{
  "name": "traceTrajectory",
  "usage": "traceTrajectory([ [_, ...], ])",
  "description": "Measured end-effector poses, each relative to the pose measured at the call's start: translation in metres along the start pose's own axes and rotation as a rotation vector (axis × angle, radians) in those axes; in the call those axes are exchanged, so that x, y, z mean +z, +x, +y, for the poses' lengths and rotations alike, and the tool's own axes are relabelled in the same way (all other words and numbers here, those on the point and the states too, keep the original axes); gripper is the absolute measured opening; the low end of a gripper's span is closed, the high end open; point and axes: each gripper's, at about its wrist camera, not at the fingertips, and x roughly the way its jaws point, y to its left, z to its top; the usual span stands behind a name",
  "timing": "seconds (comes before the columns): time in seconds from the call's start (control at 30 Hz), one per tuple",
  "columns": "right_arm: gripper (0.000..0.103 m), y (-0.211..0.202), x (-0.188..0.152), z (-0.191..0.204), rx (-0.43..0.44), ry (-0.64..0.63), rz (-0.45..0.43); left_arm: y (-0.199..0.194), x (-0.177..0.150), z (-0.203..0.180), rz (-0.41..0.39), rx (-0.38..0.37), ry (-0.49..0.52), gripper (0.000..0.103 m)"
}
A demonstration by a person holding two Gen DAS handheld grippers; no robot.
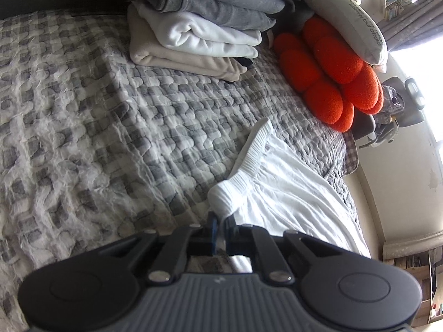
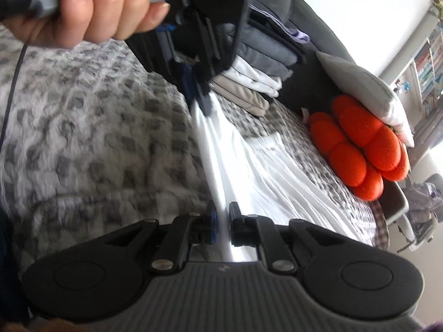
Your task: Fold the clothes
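A white garment [image 1: 285, 182] with a ribbed elastic waistband lies across a bed covered by a grey-and-white checked quilt [image 1: 91, 116]. The left tool [image 1: 220, 222] is clamped on the waistband's bunched corner, its blue-tipped jaws pressed together on the cloth. From the right wrist view, the same left tool [image 2: 200, 98] sits further up the bed, a hand [image 2: 94, 8] wrapped round its grip, and a taut white fold runs from it down to the right tool [image 2: 223, 215]. That tool's jaws stand slightly apart with the fold between them — whether they press on it I cannot tell. Near the headboard sit a stack of folded clothes [image 1: 205, 25], an orange knotted cushion [image 1: 329, 74] and a grey pillow [image 1: 346, 19].
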Motion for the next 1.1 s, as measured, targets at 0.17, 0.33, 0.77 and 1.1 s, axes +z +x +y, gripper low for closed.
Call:
traceTrajectory([
  [0.17,0.010,-0.015,-0.025,-0.008,-0.054,-0.023,0.043,-0.006,0.000,-0.004,-0.018,-0.018,0.009,0.005],
  [0.33,0.010,-0.033,-0.056,-0.020,-0.070,-0.028,0.069,-0.008,0.000,-0.007,-0.034,-0.013,0.029,0.005],
  [0.77,0.010,-0.074,-0.117,-0.048,-0.144,-0.012,0.182,-0.008,0.000,-0.007,-0.036,-0.007,0.028,0.005],
  [1.1,0.010,-0.106,-0.160,-0.067,-0.222,0.010,0.288,-0.009,0.001,-0.005,-0.039,-0.007,0.021,0.005],
])
